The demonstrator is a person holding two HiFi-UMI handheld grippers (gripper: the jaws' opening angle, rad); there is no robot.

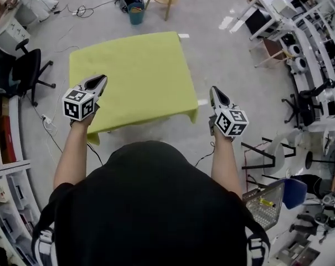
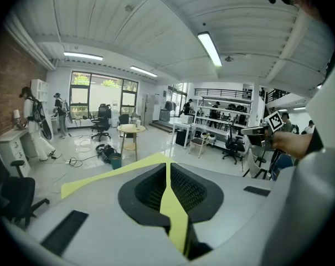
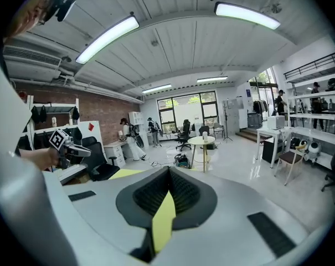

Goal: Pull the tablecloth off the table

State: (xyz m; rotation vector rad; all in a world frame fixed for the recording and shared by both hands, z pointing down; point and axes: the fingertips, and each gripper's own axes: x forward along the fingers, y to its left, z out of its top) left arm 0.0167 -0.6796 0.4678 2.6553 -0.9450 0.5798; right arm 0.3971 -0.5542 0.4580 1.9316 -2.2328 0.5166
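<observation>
My left gripper (image 1: pixel 96 82) and right gripper (image 1: pixel 215 91) are each pinched tight on a fold of the yellow-green tablecloth (image 1: pixel 134 76), at its near-left edge and near-right corner. The rest lies spread ahead of me, covering the counter, so I judge the pull must come straight back toward my body.
</observation>
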